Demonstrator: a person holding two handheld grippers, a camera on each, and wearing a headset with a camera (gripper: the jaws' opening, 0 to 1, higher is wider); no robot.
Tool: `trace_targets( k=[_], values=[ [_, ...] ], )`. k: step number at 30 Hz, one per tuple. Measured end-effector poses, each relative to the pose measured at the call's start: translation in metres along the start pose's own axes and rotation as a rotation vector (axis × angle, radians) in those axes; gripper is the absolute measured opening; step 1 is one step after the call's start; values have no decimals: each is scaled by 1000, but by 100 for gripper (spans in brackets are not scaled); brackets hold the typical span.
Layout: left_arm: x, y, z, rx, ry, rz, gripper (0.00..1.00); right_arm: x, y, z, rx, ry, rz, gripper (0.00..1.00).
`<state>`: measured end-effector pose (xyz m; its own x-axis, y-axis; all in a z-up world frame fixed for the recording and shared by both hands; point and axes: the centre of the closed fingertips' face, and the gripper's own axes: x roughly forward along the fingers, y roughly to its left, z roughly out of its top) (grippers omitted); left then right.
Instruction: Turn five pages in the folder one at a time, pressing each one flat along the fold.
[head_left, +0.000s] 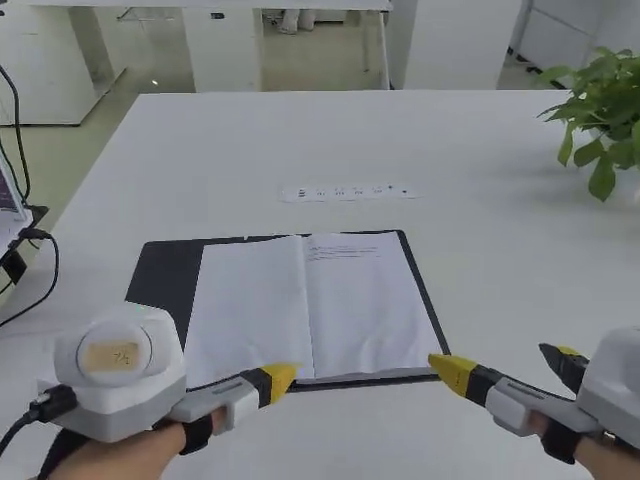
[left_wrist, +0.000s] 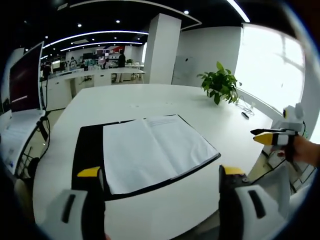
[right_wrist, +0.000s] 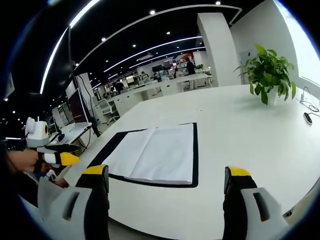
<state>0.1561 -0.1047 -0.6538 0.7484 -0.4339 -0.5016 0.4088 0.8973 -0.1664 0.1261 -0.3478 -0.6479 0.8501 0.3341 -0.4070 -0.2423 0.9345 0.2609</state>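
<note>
A black folder lies open on the white table, white pages spread flat on both sides of the fold. My left gripper is open and hovers just short of the folder's near left corner; one yellow fingertip shows in the head view. My right gripper is open too, off the folder's near right corner, with nothing between its jaws. The left gripper view shows the folder ahead between the jaws. In the right gripper view the folder lies ahead, slightly left.
A potted plant stands at the table's far right. A flat white strip with markings lies beyond the folder. Cables and a screen are off the table's left edge. The table's near edge runs under both grippers.
</note>
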Motion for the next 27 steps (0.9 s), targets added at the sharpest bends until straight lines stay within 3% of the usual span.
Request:
trace_targets(
  k=[7,14,16,27],
  values=[
    [44,-37,1,64,24,-65,95,2,6,-6,14,9,20,93],
    [86,-69,-8,96,70,-115,94,4,7,-6,27,7,26,91],
    [97,-77,-10,99,65,-119,94,4,7,-6,28,9,27,91],
    [147,-99,-23,129,86,-102,89,2,-5,-10,39,8,14,90]
  ],
)
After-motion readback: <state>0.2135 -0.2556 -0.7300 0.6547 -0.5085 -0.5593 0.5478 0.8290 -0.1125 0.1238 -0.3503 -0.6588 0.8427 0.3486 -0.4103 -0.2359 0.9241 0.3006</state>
